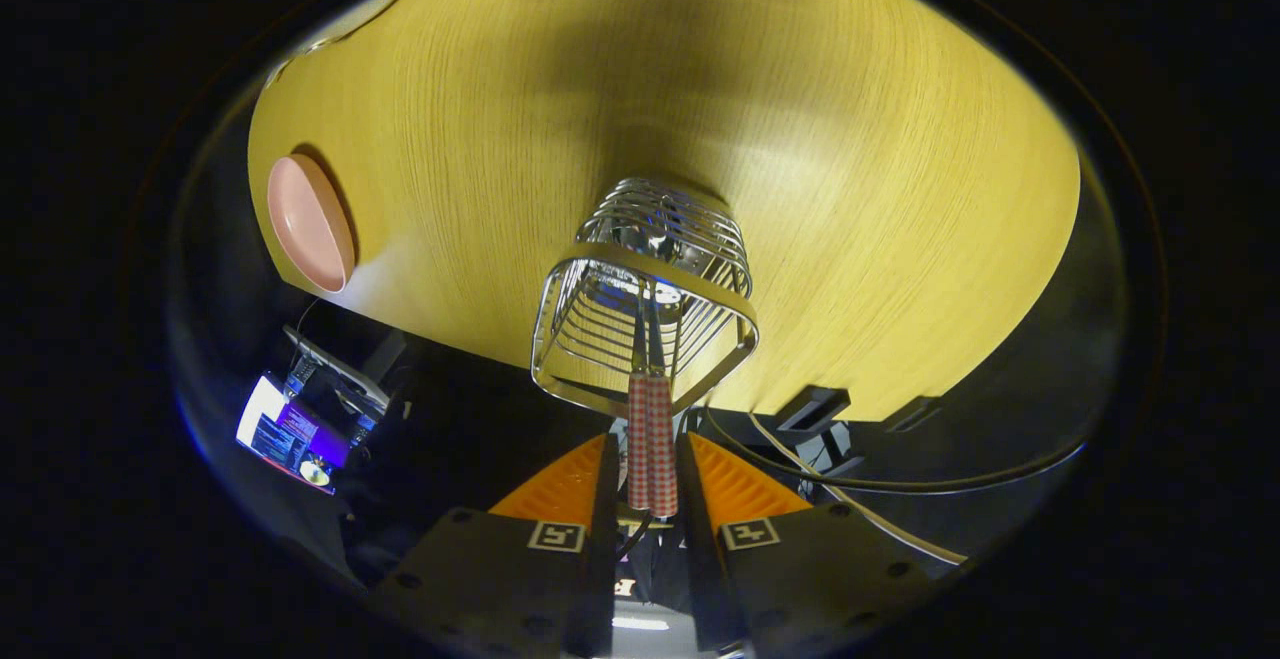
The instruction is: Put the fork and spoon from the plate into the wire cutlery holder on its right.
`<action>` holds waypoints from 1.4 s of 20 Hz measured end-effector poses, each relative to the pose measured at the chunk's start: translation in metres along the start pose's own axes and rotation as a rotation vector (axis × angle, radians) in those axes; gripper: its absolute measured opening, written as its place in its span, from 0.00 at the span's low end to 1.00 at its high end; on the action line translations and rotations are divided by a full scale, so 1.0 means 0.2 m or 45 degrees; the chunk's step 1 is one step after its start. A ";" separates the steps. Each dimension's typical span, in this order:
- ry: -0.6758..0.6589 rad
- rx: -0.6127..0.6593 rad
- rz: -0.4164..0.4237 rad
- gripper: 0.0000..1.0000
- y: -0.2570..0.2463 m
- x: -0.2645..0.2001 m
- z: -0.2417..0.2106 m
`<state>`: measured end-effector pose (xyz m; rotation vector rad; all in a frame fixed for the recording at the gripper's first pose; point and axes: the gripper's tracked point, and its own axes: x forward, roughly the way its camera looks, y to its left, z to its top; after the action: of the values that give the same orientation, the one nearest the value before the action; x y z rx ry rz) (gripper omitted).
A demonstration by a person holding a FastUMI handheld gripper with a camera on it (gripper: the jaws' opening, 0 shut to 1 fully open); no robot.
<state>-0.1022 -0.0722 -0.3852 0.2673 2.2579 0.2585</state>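
Claw: the gripper (650, 464) points down over the table, its two fingers (565, 484) drawn narrow with two handles standing between them.

Grip: the fingers flank the handles closely on both sides (whether both truly press on them, I cannot tell; a thin dark gap shows along each side).

Held things: two slim utensil handles wrapped in a red-and-white checked pattern (651, 439), side by side and upright, rising from the holder into the space between the fingers.

Fork or spoon: the metal stems (646, 324) go down from the handles into the holder; their working ends are lost among the wires and reflections, so which is which cannot be told.

Holder: a shiny wire cutlery holder (645, 289) with a flat metal band round its rim, standing upright on the table just ahead of the fingers, seen from above through its mouth.

Plate: a round pink plate (310, 222) lies well apart from the holder, near the table's edge (its face looks bare).

Table: a pale yellow wood-grain tabletop (850, 169) bears both holder and plate; a broad shadow falls across it beyond the holder.

Surroundings: below the table's edge sit a lit screen (290, 431) and dark cables (900, 484).
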 end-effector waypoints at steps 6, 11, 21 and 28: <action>-0.522 -0.097 0.073 0.85 0.04 -0.13 0.06; -1.056 -0.143 -0.015 0.98 0.09 -0.37 0.01; -1.703 -0.205 0.032 0.99 0.34 -0.84 -0.34; -2.078 -0.286 -0.047 0.99 0.38 -1.03 -0.47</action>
<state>-0.0355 -0.0659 -0.1564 0.1848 0.6131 0.1538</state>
